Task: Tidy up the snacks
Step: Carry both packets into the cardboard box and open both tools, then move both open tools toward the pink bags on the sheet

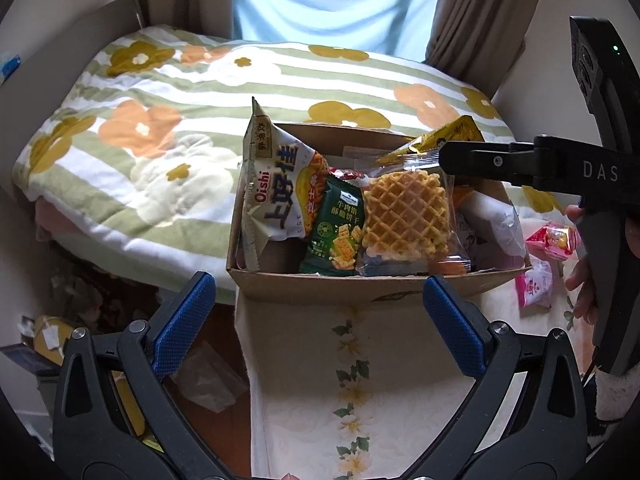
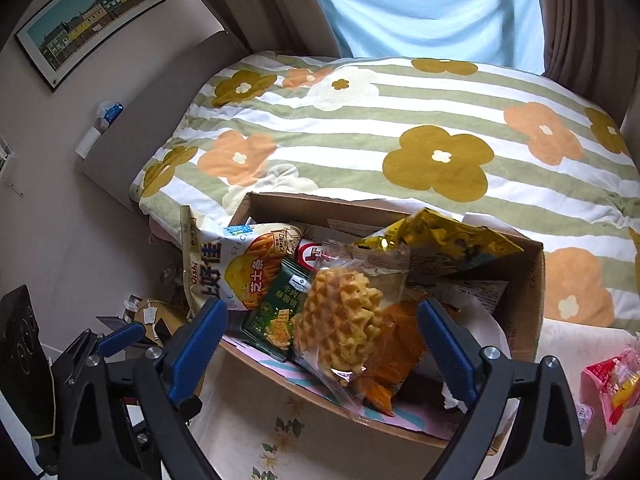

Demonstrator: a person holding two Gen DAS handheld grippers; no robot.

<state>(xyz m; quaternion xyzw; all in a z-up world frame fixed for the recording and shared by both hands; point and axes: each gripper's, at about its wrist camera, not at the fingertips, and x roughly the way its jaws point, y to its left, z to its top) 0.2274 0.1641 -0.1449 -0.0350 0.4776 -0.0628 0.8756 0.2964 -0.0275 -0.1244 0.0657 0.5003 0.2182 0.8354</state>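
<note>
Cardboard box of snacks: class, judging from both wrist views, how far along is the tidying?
Done: the cardboard box already holds the Oishi bag, green biscuit pack and waffle pack. In hand: nothing; the right gripper stands open over the waffle pack, and the left gripper is open too. Left: the pink packets lie outside the box.

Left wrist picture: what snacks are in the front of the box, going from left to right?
White Oishi bag → green cracker packet → waffle in clear wrapper, all inside the cardboard box.
</note>
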